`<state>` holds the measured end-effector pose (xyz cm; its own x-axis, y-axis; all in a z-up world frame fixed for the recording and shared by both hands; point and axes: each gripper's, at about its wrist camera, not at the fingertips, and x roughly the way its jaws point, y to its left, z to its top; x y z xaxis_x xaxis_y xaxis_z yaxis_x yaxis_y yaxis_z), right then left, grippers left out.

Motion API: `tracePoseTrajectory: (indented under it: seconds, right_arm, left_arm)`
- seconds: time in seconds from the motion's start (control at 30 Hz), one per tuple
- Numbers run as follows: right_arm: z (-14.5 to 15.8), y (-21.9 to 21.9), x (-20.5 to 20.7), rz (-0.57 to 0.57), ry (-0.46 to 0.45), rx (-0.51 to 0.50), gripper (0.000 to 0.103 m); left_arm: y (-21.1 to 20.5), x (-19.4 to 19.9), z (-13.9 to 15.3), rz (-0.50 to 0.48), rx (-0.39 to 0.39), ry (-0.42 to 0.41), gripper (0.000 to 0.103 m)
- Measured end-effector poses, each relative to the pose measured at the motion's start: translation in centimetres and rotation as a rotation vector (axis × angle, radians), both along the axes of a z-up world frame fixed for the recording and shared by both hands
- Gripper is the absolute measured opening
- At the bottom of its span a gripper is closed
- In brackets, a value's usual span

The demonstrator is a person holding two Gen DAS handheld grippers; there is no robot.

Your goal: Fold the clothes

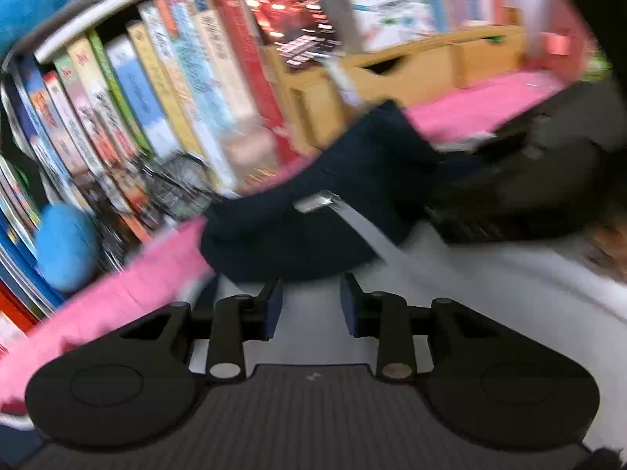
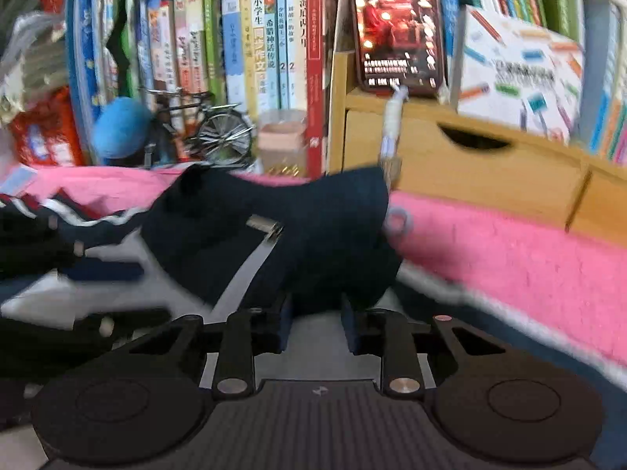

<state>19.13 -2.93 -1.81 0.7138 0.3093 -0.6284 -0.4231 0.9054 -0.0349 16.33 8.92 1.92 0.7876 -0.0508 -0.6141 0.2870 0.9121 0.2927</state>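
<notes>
A navy garment point(image 1: 313, 219) with a white stripe and a small silver tag lies bunched on a white cloth over a pink fuzzy blanket point(image 1: 129, 293). My left gripper point(image 1: 311, 303) is just short of its near edge, open, with only white cloth showing between its fingers. In the right wrist view the same navy garment point(image 2: 274, 215) bulges toward me, and its near edge reaches between the tips of my right gripper point(image 2: 316, 319). The jaws stand apart, and no pinch on the cloth shows. A blurred black shape at the left there looks like the other gripper point(image 2: 58, 250).
A bookshelf packed with upright books point(image 2: 250, 58) stands right behind the blanket. A blue plush toy point(image 2: 121, 127), a model bicycle point(image 2: 211, 133) and a pink cup point(image 2: 280, 145) stand in front of the books. Wooden drawer boxes point(image 2: 470, 172) line the back right.
</notes>
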Motion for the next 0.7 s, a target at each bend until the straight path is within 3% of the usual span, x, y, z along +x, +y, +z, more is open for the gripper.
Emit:
tracePoseTrajectory:
  seconds: [0.07, 0.23, 0.3, 0.4, 0.43, 0.47, 0.5, 0.6, 0.7]
  right_arm:
    - [-0.5, 0.6, 0.8, -0.006, -0.034, -0.013, 0.029]
    - [-0.2, -0.3, 3.9, -0.006, -0.007, 0.040, 0.031]
    - [-0.2, 0.0, 4.5, -0.003, -0.012, 0.031, 0.034]
    - [0.5, -0.7, 3.6, 0.011, 0.033, 0.057, 0.043]
    - [1.0, -1.2, 2.6, 0.018, 0.063, 0.074, 0.051]
    - [1.5, -1.7, 1.6, 0.025, 0.094, 0.090, 0.067]
    - [2.1, -2.2, 0.5, 0.036, 0.115, 0.108, 0.071]
    - [4.3, -3.9, -6.7, 0.164, 0.078, 0.141, 0.078]
    - [5.4, -5.5, -14.9, 0.337, 0.027, 0.130, 0.084]
  left_arm:
    - [0.3, 1.8, -0.7, 0.037, 0.026, -0.047, 0.033]
    - [1.9, 5.6, -0.5, 0.081, -0.043, -0.021, 0.034]
    - [1.8, 5.8, -0.4, 0.100, -0.026, -0.024, 0.037]
    - [1.4, 3.3, 0.7, 0.115, 0.007, 0.008, 0.035]
    - [1.3, 2.3, 1.1, 0.118, 0.013, 0.018, 0.038]
    - [1.8, 0.2, 1.8, 0.106, -0.017, 0.018, 0.039]
    - [2.4, -1.9, 2.5, 0.095, -0.047, 0.018, 0.041]
    - [2.9, -8.6, 3.8, 0.065, -0.116, 0.021, 0.051]
    - [4.9, -15.4, 4.5, 0.021, -0.187, 0.063, 0.051]
